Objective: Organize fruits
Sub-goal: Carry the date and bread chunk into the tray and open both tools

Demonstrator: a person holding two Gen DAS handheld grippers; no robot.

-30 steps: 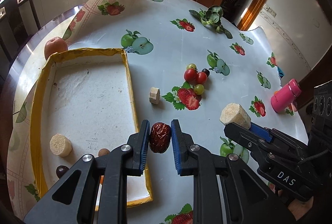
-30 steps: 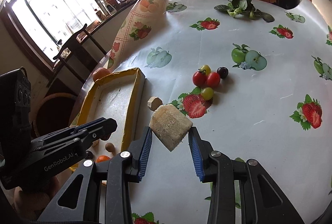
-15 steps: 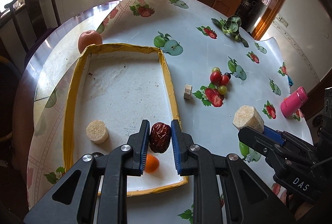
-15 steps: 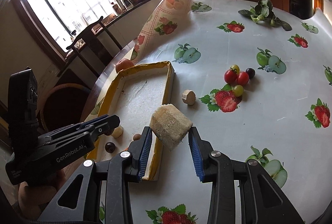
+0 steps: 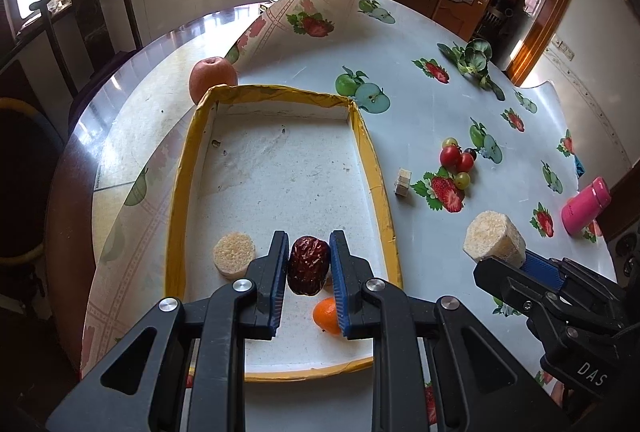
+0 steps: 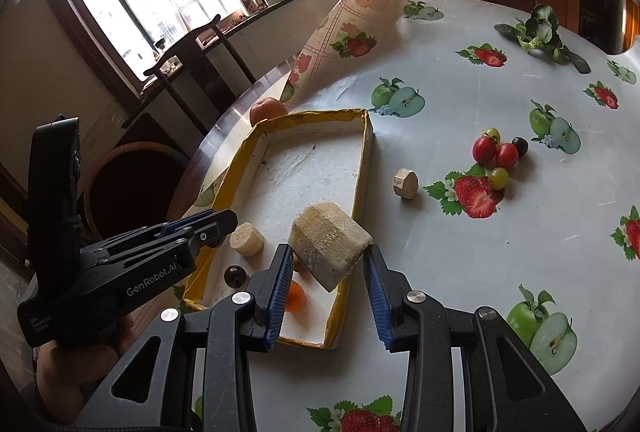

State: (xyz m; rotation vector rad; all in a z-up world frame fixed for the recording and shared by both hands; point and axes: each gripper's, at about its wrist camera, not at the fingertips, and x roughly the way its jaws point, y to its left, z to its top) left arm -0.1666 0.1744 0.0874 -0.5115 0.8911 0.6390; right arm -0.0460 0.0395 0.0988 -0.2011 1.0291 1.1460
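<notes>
My left gripper (image 5: 309,260) is shut on a wrinkled red date (image 5: 308,265), held above the near end of the yellow-rimmed white tray (image 5: 376,168). My right gripper (image 6: 327,264) is shut on a pale cut chunk (image 6: 329,245), held over the tray's near right rim (image 6: 362,168); the chunk also shows in the left wrist view (image 5: 494,241). In the tray lie a pale round slice (image 5: 233,255), a small orange fruit (image 5: 326,314) and a dark round fruit (image 6: 235,275).
A cluster of cherry tomatoes and grapes (image 5: 458,160) and a small pale piece (image 5: 403,183) lie on the fruit-print tablecloth right of the tray. An apple (image 5: 212,77) sits behind the tray. A pink bottle (image 5: 586,206) and leafy greens (image 5: 472,60) lie further right.
Both grippers have pulled back and left with their loads, from over the table beside the tray to over the tray's near end. More of the tray is in view.
</notes>
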